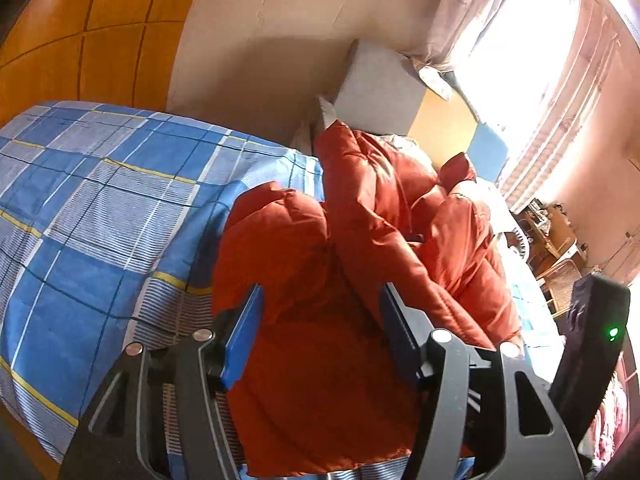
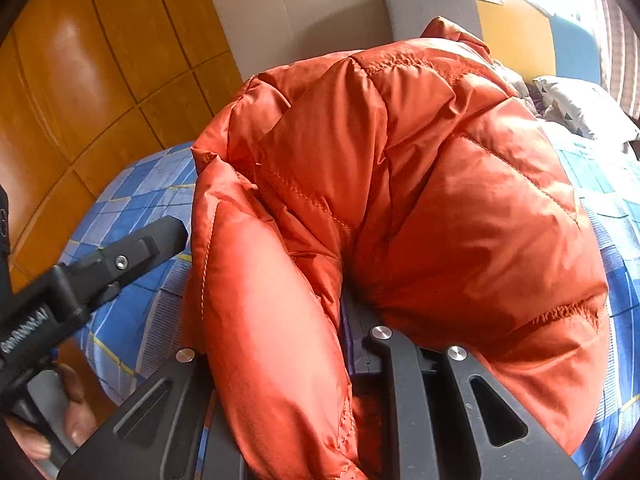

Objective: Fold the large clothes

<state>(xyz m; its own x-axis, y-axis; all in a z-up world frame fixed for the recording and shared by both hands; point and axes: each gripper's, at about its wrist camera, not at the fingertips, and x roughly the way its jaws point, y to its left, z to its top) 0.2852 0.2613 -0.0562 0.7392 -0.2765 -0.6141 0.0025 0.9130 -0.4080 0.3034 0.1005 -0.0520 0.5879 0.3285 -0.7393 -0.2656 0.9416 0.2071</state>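
1. The orange puffer jacket (image 2: pixel 420 184) is lying bunched in a thick mound on the bed (image 1: pixel 80 200), over the blue checked sheet, with one padded flap folded toward the near edge.
2. The right hand-held gripper (image 2: pixel 352 360) is pinching a thick fold of the jacket; its jaws are nearly closed and the fabric is bulging out on both sides of them.
3. The left hand-held gripper (image 1: pixel 320 320) is hovering over the near part of the jacket with its jaws standing apart; the blue pads (image 1: pixel 240 340) are pressing on nothing, though orange fabric is showing between them.
4. Judging from this, the step in hand is laying one section over the rest while the right side is anchoring it. To do it well, the right grip should be holding firm on the quilted seam, since the slick shell is likely to slip.
5. The free left gripper would do best taking a hem or cuff edge rather than the puffy middle, then pressing air out as the fold is settling.
6. Counting: one jacket, two hand-held grippers, one bed, one patterned pillow (image 2: pixel 580 108) at the far end, and one person's hand (image 2: pixel 60 420) showing on the left gripper's handle.
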